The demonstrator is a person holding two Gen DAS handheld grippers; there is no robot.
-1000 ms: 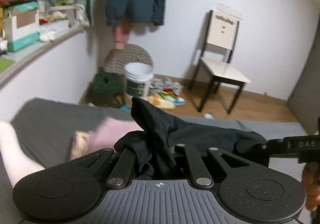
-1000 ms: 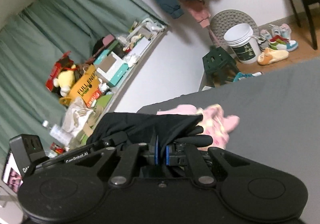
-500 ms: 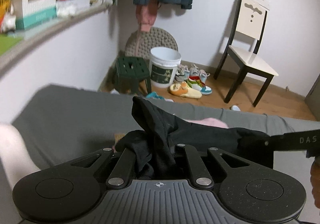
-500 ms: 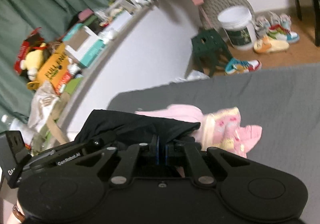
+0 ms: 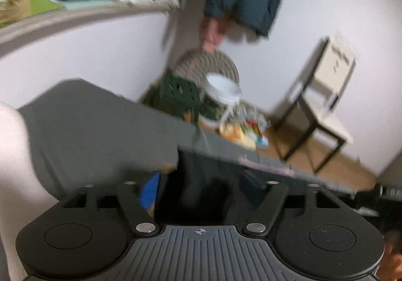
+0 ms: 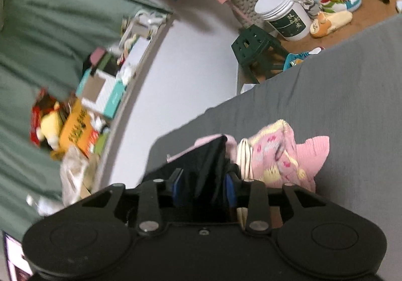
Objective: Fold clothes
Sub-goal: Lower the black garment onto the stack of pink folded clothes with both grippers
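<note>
Left wrist, blurred: left gripper (image 5: pixel 193 190) jaws spread wide, black garment (image 5: pixel 193 180) slack between them, not pinched; it runs off right along the grey bed (image 5: pixel 88 125) edge. Right wrist: right gripper (image 6: pixel 203 188) jaws also parted, black cloth draped between the blue pads (image 6: pixel 230 188), unclamped. Pink clothes (image 6: pixel 284 155) just right, touching it. Both grippers equally near.

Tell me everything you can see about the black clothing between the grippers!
The black garment looks like soft, thin, slightly shiny fabric. In the right wrist view it stands as a dark peaked fold between the fingers of the right gripper, which are spread apart. It lies on the grey bed, beside a pink patterned garment. In the blurry left wrist view it sits between the left gripper fingers, also spread apart.
</note>
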